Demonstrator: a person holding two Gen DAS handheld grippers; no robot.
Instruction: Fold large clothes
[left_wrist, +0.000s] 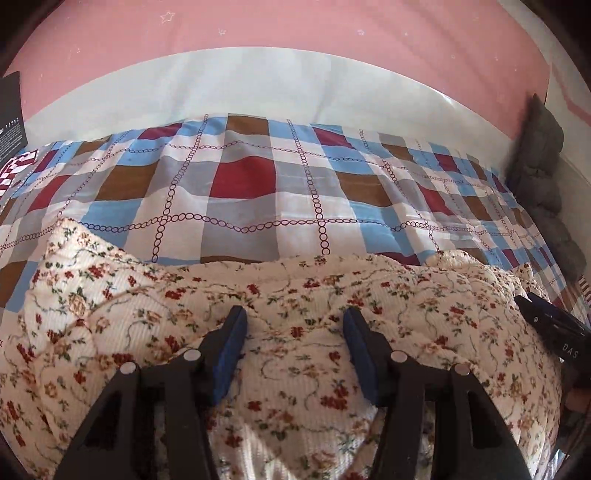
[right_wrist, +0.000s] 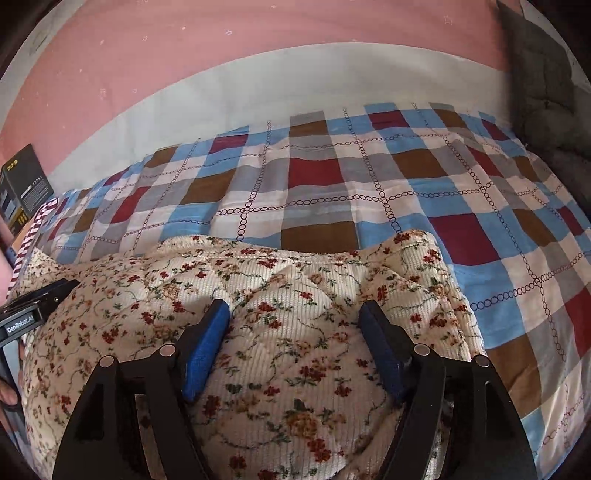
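Note:
A thick cream garment with a red floral print (left_wrist: 155, 295) lies bunched on a checked bedspread (left_wrist: 243, 177); it also fills the near half of the right wrist view (right_wrist: 280, 295). My left gripper (left_wrist: 295, 317) is open, its blue-padded fingers (left_wrist: 232, 343) pressed down into the fabric with a bulge of cloth between them. My right gripper (right_wrist: 295, 310) is open the same way, its fingers (right_wrist: 207, 347) straddling a padded hump. The right gripper's body shows at the left wrist view's right edge (left_wrist: 554, 328); the left gripper's body shows at the right wrist view's left edge (right_wrist: 33, 310).
The checked bedspread (right_wrist: 369, 192) covers a bed with a white sheet (left_wrist: 258, 88) beyond it and a pink wall (left_wrist: 295, 26) behind. A dark box (right_wrist: 22, 188) stands at the far left. A grey quilted cushion (left_wrist: 543, 162) leans at the right.

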